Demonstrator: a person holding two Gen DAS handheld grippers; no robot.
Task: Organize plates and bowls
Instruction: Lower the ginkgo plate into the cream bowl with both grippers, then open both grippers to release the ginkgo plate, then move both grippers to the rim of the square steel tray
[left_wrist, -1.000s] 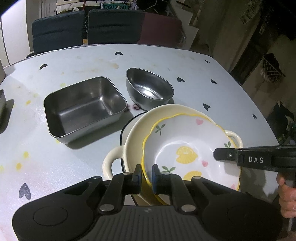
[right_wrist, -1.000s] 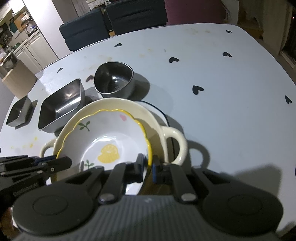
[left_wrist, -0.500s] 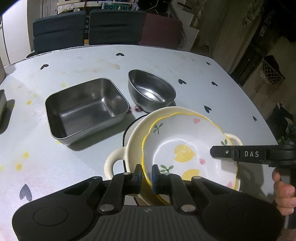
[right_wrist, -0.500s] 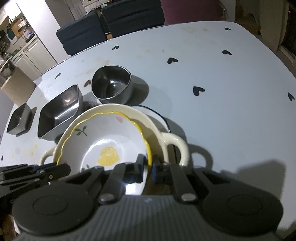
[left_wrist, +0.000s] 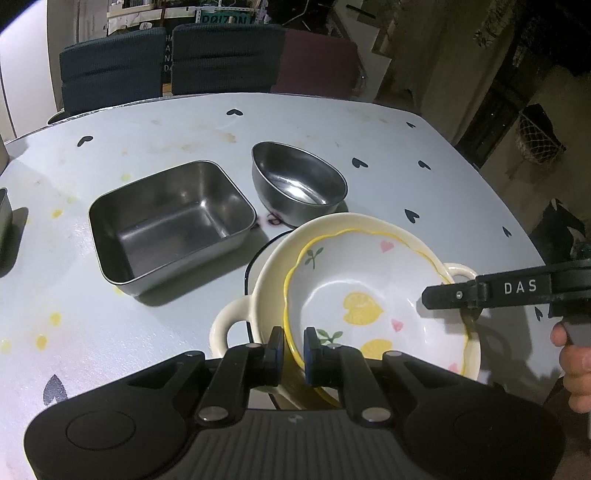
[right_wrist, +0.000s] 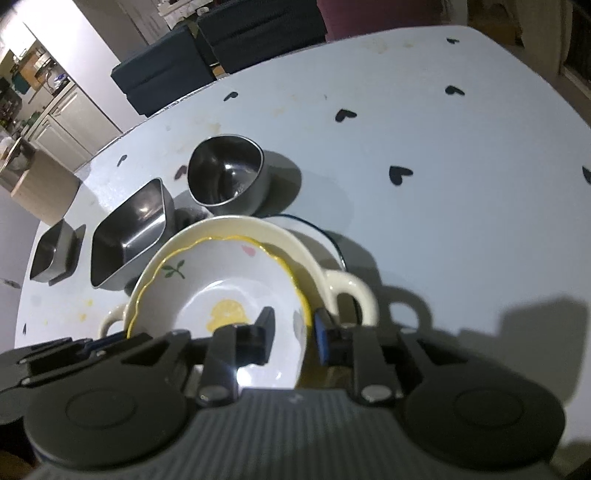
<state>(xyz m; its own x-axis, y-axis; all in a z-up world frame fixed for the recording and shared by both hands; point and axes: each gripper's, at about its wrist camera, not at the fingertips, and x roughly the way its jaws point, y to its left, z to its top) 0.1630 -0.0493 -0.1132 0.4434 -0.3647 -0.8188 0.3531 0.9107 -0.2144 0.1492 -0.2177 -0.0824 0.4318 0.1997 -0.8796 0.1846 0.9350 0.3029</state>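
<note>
Left wrist view: we see white lemon bowl (left_wrist: 373, 295) w/ wavy yellow rim, nested in cream two-handled dish (left_wrist: 343, 230) on table (left_wrist: 406, 140). Left gripper (left_wrist: 293, 345) fingers pinch its rim; right gripper (right_wrist: 291, 330) fingers just opened, straddling rim.

A pale grey table (left_wrist: 369, 122) with small black heart marks (right_wrist: 400, 173) is seen in both views. Yellowish stains (left_wrist: 229, 137) and some small yellow spots (left_wrist: 55, 318) are noticed on its surface. Behind the far edge of the table, two dark blue chairs (left_wrist: 110, 70) are placed side by side, and a dark red chair (left_wrist: 317, 62) is set just beside them. In the right wrist view, white kitchen cabinets (right_wrist: 59, 122) are visible at the far left, and a light brown object (right_wrist: 44, 188), perhaps a box, is seen near the table's corner. A net-like thing (left_wrist: 541, 136) is seen at the right in the left wrist view.
</note>
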